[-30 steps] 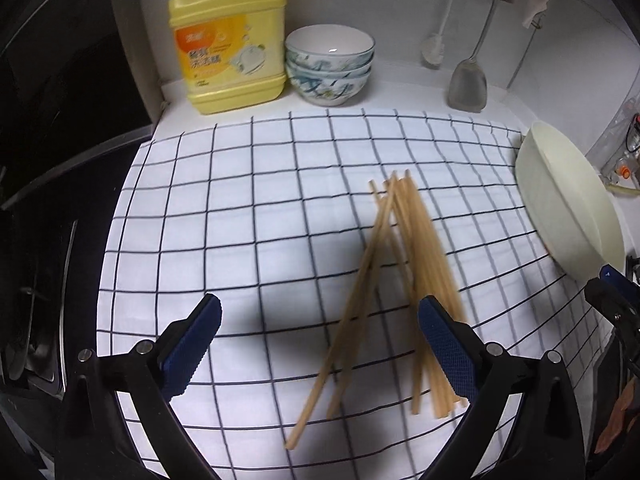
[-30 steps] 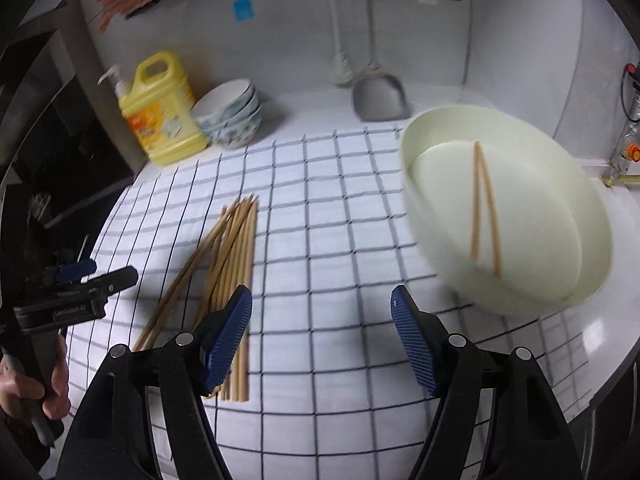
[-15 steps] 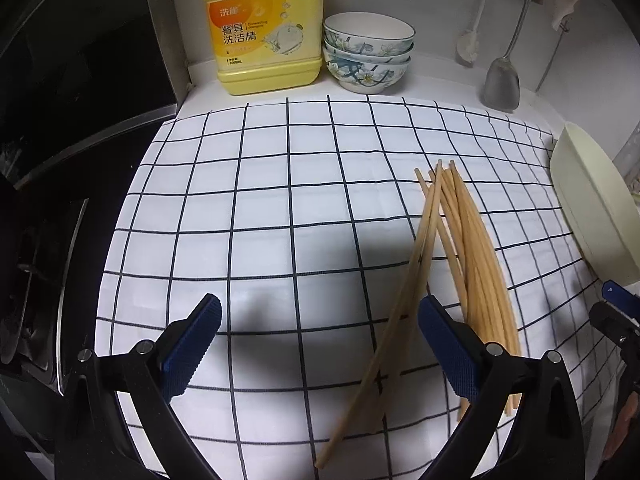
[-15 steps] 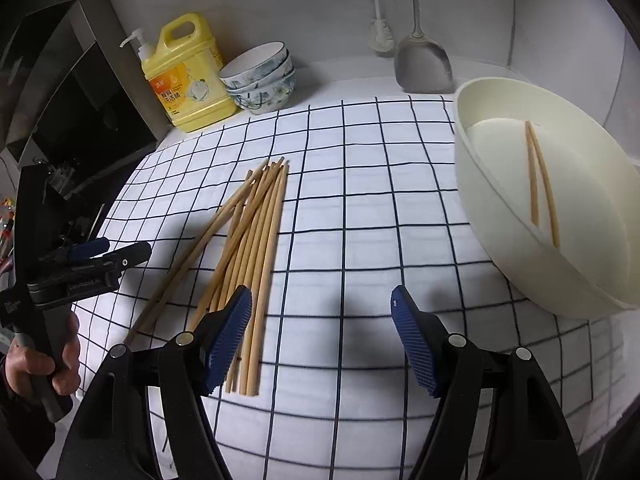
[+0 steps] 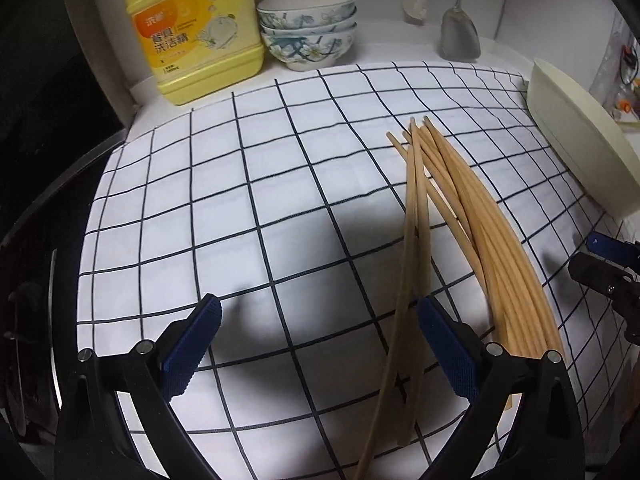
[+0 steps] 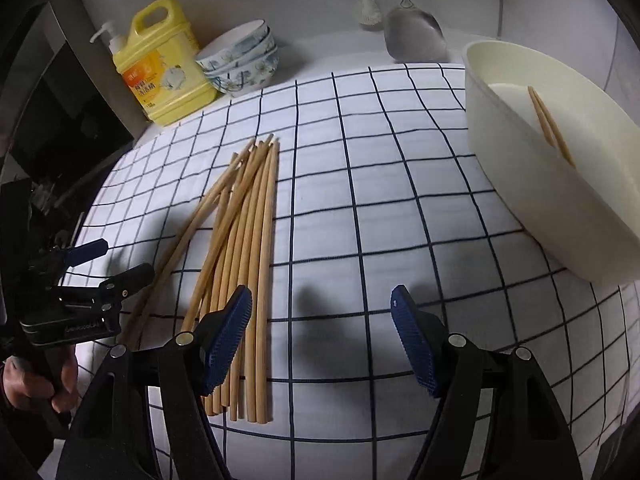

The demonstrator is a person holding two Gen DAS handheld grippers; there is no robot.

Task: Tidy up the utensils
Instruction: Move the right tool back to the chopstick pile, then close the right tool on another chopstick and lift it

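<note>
Two grippers hang with jaws wide apart and empty over the checked cloth [image 6: 400, 184], the left gripper [image 5: 318, 344] and right gripper [image 6: 322, 330] each beside the loose bamboo chopsticks [image 6: 244, 216]; farther right, the cream basin [image 6: 520, 208] holds two chopsticks [image 6: 550, 128]; detergent jug [image 5: 196, 32] and stacked bowls [image 5: 308, 28] stand behind.

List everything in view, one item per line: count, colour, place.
chopsticks on cloth: about ten, tan, loose bundle left of centre
chopsticks in basin: two, tan
basin: one, cream, cloth's right edge
checked cloth: one, white with dark grid, on counter
detergent jug: one, yellow, back left
bowls: stacked, white-blue floral, beside jug
spatula: one, metal, on back wall
brush: one, white, beside spatula
left gripper: blue fingers, open
right gripper: blue fingers, open
</note>
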